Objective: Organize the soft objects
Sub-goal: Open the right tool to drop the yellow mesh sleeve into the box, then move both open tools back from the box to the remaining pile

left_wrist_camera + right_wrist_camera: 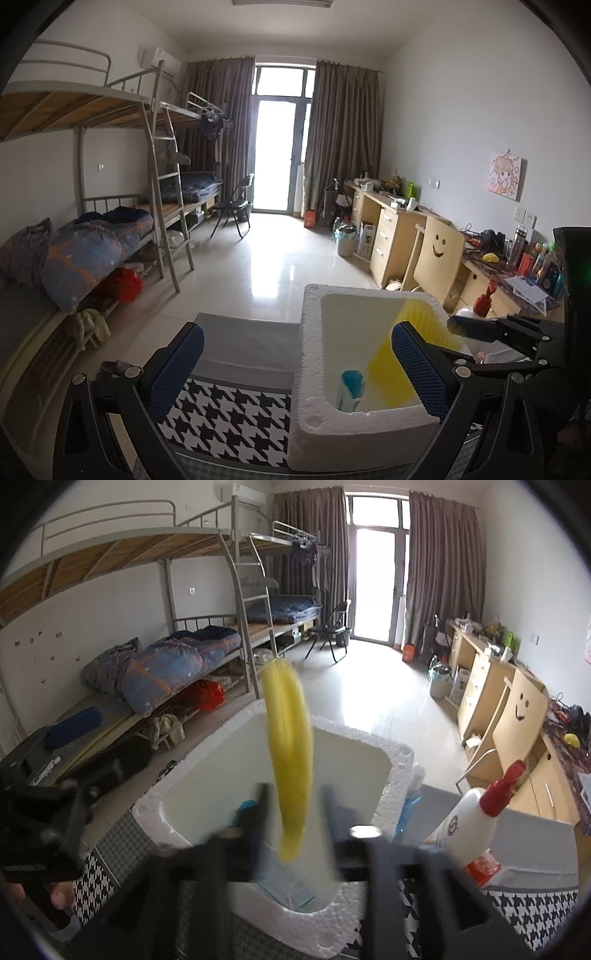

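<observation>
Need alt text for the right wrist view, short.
A blurred yellow soft object hangs between the parted right tongs over an open white foam box. A white bottle with red cap stands beside it; bunk beds line the room behind.

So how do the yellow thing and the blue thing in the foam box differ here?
The yellow thing is long, blurred and up in the air between the right tool's open fingers; the blue thing is short and rests on the floor of the foam box. Both are within the box's opening.

Black hand-held gripper (295,363), blue textured pads (177,369)
</observation>
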Demonstrator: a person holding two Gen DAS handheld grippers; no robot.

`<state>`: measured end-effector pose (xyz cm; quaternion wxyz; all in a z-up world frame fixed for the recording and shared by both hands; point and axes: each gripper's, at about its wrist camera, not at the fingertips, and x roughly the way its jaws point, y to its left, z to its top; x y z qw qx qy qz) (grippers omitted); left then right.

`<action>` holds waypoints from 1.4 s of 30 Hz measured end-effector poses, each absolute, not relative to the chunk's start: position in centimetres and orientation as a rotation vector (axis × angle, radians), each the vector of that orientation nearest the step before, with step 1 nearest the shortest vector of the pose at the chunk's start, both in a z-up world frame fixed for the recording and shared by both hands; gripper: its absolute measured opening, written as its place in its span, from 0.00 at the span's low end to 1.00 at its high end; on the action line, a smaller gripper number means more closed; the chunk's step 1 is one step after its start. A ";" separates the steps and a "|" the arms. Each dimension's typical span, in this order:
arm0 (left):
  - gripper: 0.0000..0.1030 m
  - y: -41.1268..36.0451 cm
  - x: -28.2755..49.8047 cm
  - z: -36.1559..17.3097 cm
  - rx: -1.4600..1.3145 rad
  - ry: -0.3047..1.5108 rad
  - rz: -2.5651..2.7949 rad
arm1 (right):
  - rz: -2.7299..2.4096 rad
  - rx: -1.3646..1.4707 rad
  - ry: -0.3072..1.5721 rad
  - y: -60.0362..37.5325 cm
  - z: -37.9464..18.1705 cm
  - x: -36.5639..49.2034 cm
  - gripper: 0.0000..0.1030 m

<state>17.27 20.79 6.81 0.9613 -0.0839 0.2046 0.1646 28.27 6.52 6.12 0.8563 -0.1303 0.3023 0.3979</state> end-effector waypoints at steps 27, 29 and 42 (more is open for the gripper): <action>0.99 19.2 15.4 7.5 -0.152 0.398 0.340 | 0.807 -0.265 0.528 3.9 7.9 25.3 0.90; 0.99 18.9 15.2 7.8 -0.147 0.394 0.333 | 0.799 -0.268 0.521 3.6 8.0 25.0 0.90; 0.99 15.9 12.5 9.4 -0.104 0.353 0.318 | 0.784 -0.251 0.484 0.5 8.8 23.0 0.90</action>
